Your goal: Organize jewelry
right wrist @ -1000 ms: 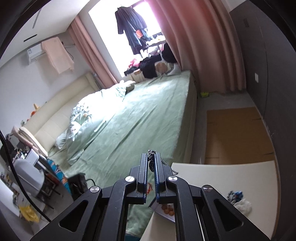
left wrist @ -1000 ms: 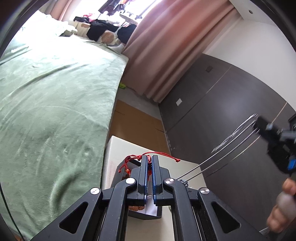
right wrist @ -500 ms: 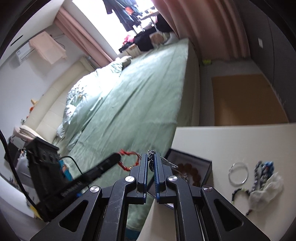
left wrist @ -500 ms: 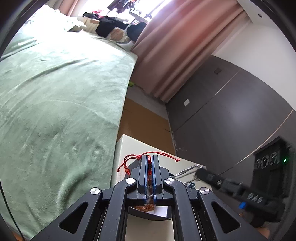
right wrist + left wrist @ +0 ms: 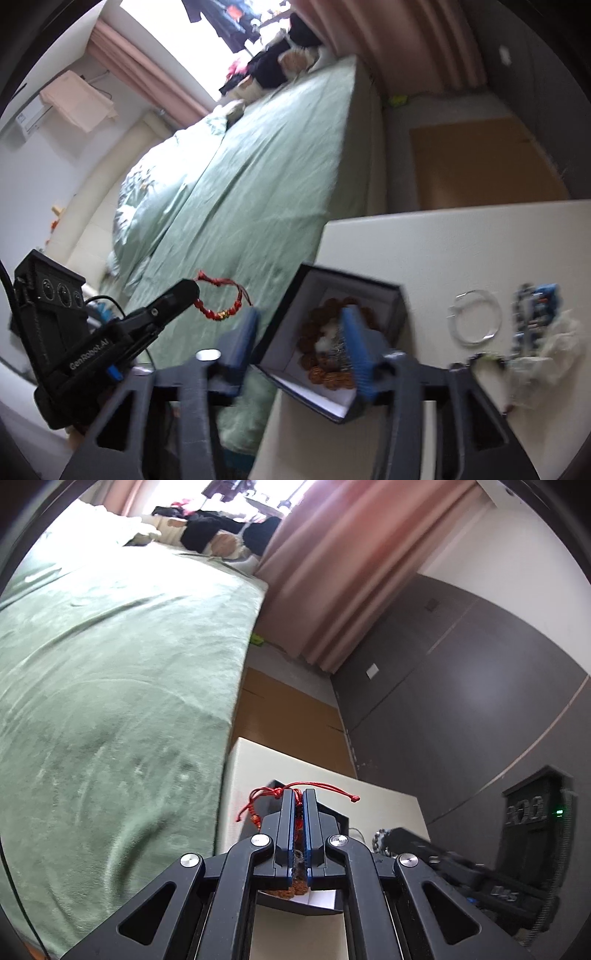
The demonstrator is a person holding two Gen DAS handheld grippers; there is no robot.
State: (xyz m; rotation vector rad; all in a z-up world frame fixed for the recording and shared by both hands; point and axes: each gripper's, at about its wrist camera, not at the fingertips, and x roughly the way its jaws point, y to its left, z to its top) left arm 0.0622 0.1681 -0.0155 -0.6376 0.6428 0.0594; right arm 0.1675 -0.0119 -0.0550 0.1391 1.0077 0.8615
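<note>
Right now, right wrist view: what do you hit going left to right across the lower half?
left gripper shut on the red string bracelet → open dark box with the brown bead bracelet inside → silver bangle → blue beaded piece

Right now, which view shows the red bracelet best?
Right wrist view. There the red bracelet hangs whole from the left gripper, its beads and cord clear against the bed. The left wrist view shows only cord ends poking out past its own shut fingers, over the box.
</note>
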